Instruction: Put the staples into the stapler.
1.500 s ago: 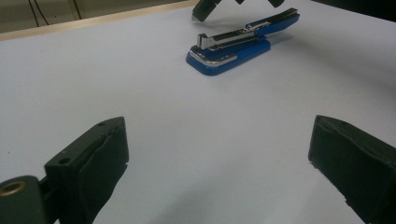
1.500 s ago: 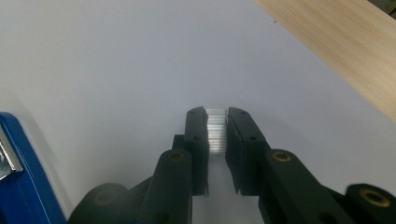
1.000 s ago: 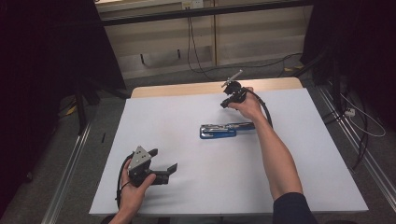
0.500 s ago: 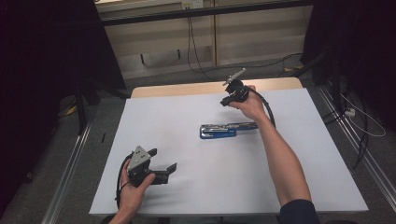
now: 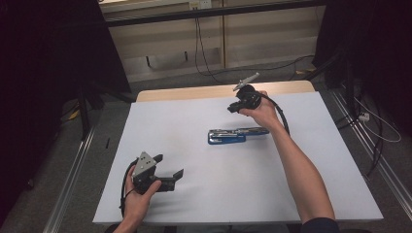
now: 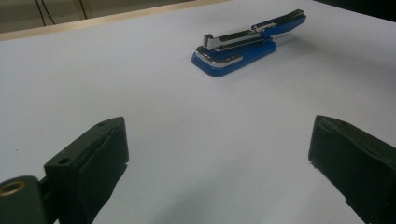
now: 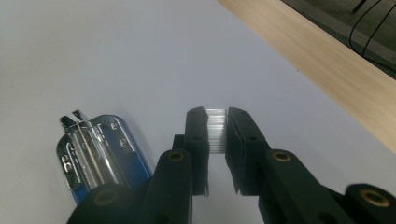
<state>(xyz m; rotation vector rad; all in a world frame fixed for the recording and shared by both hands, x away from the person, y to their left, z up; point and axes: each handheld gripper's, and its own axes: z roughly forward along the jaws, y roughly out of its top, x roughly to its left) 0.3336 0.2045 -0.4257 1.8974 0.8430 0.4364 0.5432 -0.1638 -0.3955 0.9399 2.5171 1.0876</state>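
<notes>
A white counter (image 5: 204, 194) with a wooden strip along its far edge carries a blue stapler (image 5: 236, 135) near its middle, lying flat with its top arm swung open, its length running toward the right edge. The left gripper (image 5: 171, 167) hovers low near the near-left corner, its jaws spread wide and released, with nothing between them; in the left gripper view the stapler (image 6: 246, 44) lies well ahead. The right gripper (image 7: 216, 128) is raised near the far edge, beyond the stapler, clenched on a small strip of staples (image 7: 216, 129) pinched between its pads.
</notes>
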